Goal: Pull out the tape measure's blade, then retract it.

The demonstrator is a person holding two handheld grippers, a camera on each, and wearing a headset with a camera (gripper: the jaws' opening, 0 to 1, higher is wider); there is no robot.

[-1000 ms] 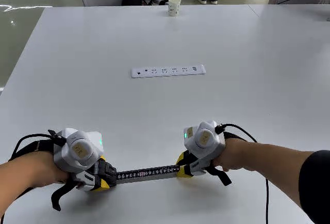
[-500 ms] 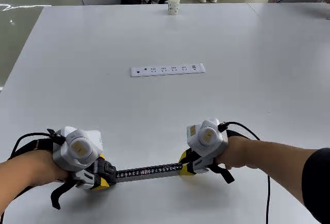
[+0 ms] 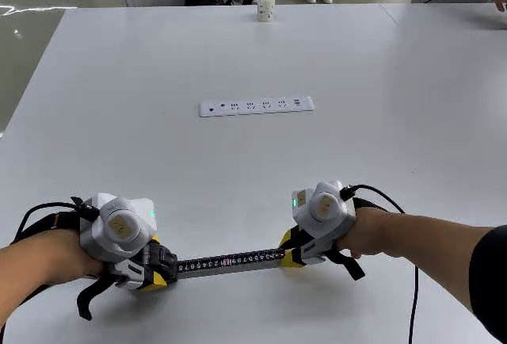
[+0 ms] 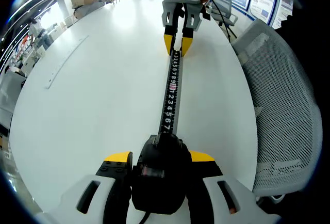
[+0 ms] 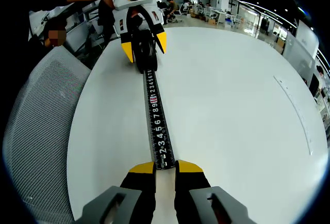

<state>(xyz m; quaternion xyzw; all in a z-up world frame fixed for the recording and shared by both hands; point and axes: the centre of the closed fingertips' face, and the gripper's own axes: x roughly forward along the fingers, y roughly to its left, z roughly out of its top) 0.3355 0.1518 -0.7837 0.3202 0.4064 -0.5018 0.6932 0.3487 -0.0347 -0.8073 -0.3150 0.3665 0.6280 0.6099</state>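
Observation:
My left gripper (image 3: 158, 269) is shut on the black tape measure case (image 3: 165, 263) at the table's near edge. The case (image 4: 159, 177) sits between its yellow-tipped jaws in the left gripper view. The dark numbered blade (image 3: 230, 262) runs level from the case to my right gripper (image 3: 287, 258), which is shut on the blade's end. In the right gripper view the blade (image 5: 156, 121) stretches from my right gripper (image 5: 165, 168) to the left gripper (image 5: 142, 43) opposite. The left gripper view shows the blade (image 4: 171, 90) reaching the right gripper (image 4: 177, 41).
A white power strip (image 3: 257, 106) lies mid-table on the white table (image 3: 380, 122). A paper cup (image 3: 267, 5) stands at the far edge. A grey mesh chair (image 4: 278, 105) is close behind the near edge. People stand beyond the table.
My right gripper has moved a little to the right, drawing more blade out of the case. The left gripper has stayed in place.

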